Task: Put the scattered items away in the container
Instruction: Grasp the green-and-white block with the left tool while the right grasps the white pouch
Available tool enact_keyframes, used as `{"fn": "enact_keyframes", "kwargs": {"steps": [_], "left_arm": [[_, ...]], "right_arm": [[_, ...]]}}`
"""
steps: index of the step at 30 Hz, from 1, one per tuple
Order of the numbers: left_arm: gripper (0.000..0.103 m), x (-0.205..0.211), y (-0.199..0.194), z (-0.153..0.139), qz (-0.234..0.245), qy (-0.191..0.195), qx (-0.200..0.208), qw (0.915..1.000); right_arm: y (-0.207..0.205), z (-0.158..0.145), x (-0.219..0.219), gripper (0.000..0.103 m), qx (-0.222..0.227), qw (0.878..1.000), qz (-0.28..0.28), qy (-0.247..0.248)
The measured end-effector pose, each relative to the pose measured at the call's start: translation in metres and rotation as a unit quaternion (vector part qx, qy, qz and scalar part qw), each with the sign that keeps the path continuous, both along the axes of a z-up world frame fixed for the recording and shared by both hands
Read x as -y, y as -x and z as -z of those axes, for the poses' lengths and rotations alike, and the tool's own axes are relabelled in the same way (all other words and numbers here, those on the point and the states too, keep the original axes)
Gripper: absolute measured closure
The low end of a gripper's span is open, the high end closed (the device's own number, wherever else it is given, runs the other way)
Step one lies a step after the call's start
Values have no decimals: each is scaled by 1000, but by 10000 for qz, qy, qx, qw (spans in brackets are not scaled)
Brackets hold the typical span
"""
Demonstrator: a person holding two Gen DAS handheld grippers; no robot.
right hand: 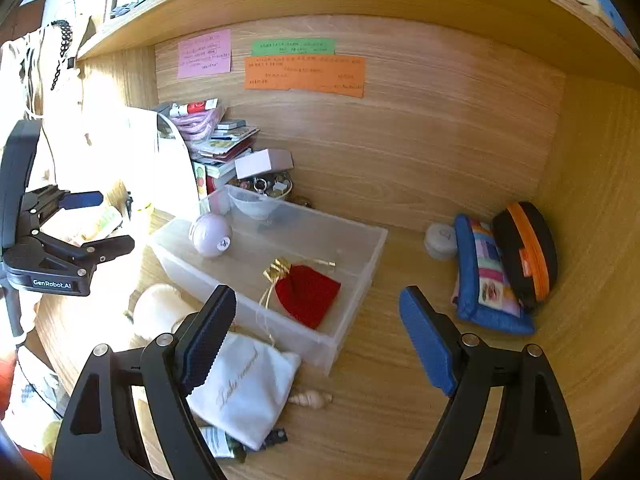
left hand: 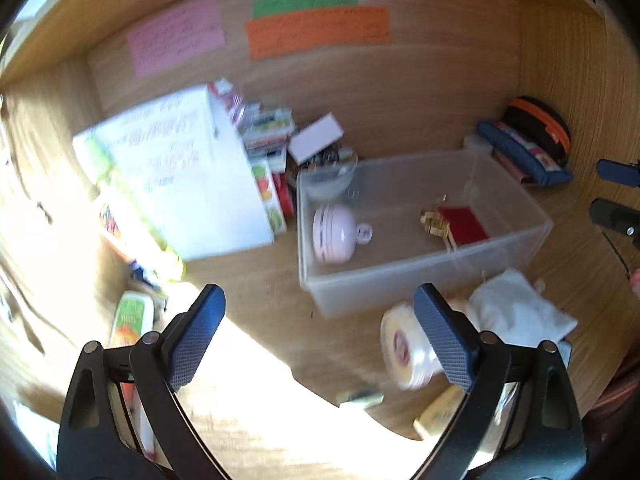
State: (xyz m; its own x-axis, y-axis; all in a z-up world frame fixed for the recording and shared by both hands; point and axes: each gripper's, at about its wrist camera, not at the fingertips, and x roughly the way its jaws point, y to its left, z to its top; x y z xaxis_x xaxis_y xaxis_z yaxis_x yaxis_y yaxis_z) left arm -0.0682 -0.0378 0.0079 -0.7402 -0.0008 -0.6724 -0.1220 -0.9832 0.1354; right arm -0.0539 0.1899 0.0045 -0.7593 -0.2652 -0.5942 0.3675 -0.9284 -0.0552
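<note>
A clear plastic bin (left hand: 520,240) (right hand: 360,280) sits on the wooden desk. Inside lie a pink round gadget (left hand: 334,236) (right hand: 210,234), a red velvet pouch with gold ties (left hand: 462,224) (right hand: 308,294) and a clear bowl (left hand: 330,182) (right hand: 252,204). In front of the bin lie a tape roll (left hand: 400,350) (right hand: 158,310), a white drawstring bag (left hand: 516,312) (right hand: 244,388) and a small seashell (right hand: 310,399). My left gripper (left hand: 320,336) (right hand: 98,220) is open and empty above the desk, left of the tape. My right gripper (right hand: 318,340) is open and empty over the bin's near corner.
A white box (left hand: 188,176) and stacked books and small boxes (right hand: 224,140) stand at the back left. A blue pencil case (right hand: 486,280) and a black-and-orange case (right hand: 528,252) lean at the right wall. Coloured notes (right hand: 304,72) hang on the back panel. Packets (left hand: 132,320) lie left.
</note>
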Motion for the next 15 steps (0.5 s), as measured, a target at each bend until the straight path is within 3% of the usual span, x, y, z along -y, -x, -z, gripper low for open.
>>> {"fn": "enact_keyframes", "kwargs": {"steps": [15], "left_arm": [[7,21,-27,74,-176,-476,892,9947]], "right_arm": [[-18,62,-3,21,768,9966,-26,312]]}}
